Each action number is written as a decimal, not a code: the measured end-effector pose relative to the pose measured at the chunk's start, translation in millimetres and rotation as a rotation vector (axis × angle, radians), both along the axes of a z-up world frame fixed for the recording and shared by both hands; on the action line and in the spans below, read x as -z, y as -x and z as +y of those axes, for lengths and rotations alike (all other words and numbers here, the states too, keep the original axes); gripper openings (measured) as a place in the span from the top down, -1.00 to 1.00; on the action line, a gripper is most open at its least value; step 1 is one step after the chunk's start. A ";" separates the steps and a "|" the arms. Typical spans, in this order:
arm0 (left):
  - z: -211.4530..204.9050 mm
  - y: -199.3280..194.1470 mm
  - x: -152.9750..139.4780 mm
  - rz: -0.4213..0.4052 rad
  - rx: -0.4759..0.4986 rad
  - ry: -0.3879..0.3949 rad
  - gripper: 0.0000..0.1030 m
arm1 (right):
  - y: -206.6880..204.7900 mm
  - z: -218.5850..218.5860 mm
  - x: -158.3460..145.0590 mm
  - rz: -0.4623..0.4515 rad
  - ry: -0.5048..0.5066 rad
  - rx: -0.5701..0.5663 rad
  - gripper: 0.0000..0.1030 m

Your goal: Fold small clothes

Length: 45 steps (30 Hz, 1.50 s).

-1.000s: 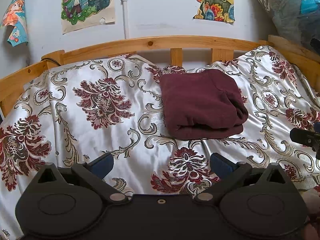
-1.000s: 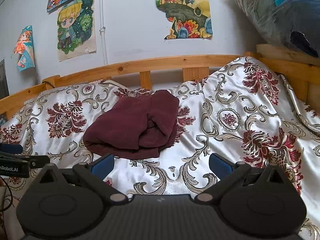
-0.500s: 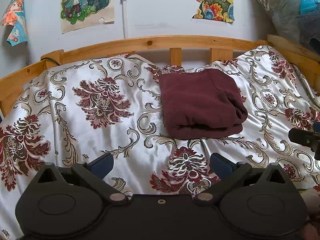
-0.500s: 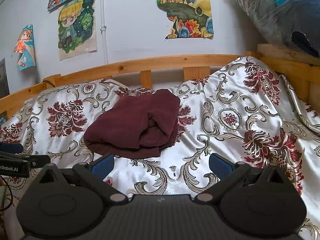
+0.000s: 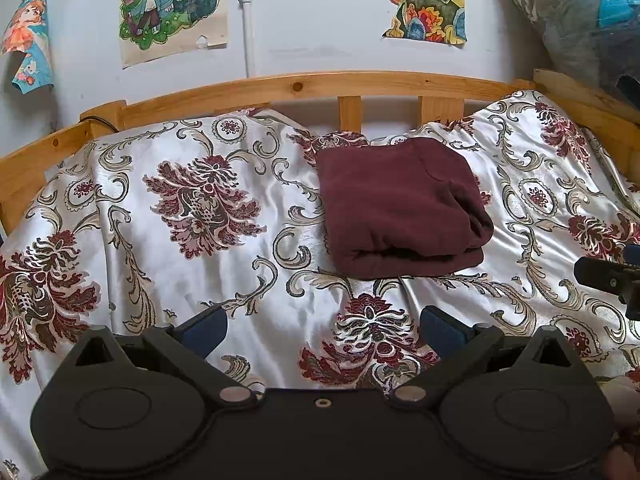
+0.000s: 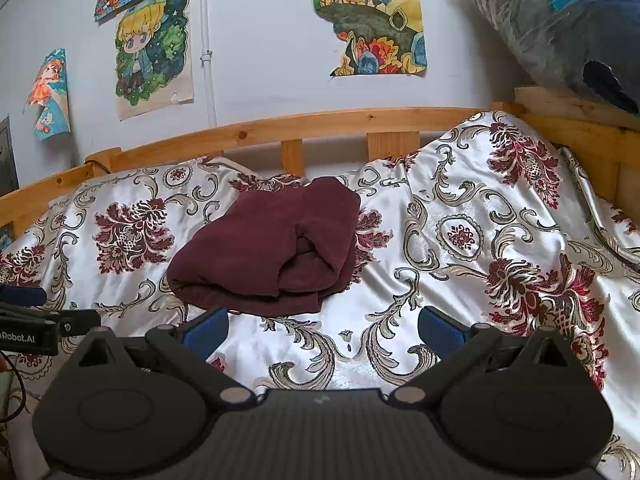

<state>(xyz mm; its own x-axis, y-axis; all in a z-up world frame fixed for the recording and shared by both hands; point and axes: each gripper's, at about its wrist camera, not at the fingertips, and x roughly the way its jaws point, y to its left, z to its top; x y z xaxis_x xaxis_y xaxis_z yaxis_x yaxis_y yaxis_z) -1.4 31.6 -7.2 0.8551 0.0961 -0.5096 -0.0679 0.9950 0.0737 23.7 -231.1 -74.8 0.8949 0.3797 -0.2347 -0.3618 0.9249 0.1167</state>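
Neatly folded maroon garment (image 5: 400,204)

No visible change since earlier.

The folded garment (image 5: 400,204) is plain dark maroon. Beneath it the bedspread (image 5: 160,248) is glossy silver-white, patterned with burgundy flowers and beige-gold scrolls. The bed rail (image 6: 320,124) is honey-coloured wood — the wall (image 5: 312,20) pale grey-white. The gripper fingertips (image 6: 206,330) are blue on black.
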 end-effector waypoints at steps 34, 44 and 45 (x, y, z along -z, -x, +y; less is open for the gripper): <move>-2.6 -1.4 -0.8 0.051 0.019 -0.011 -0.99 | -0.3 -0.6 0.3 0.001 -0.001 0.003 -1.00; -0.6 -3.6 0.6 0.068 0.004 -0.007 -0.99 | -1.0 -0.3 0.7 0.003 0.000 0.001 -1.00; -0.2 -3.6 0.6 0.068 0.003 -0.005 -0.99 | -1.1 -0.1 1.5 0.005 0.000 0.001 -1.00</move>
<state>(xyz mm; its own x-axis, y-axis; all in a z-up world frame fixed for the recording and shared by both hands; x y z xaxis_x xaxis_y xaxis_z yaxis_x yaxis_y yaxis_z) 2.2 31.4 -7.8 0.8188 0.0959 -0.5661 -0.0591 0.9948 0.0831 24.8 -231.2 -76.3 0.8940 0.3789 -0.2391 -0.3604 0.9252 0.1187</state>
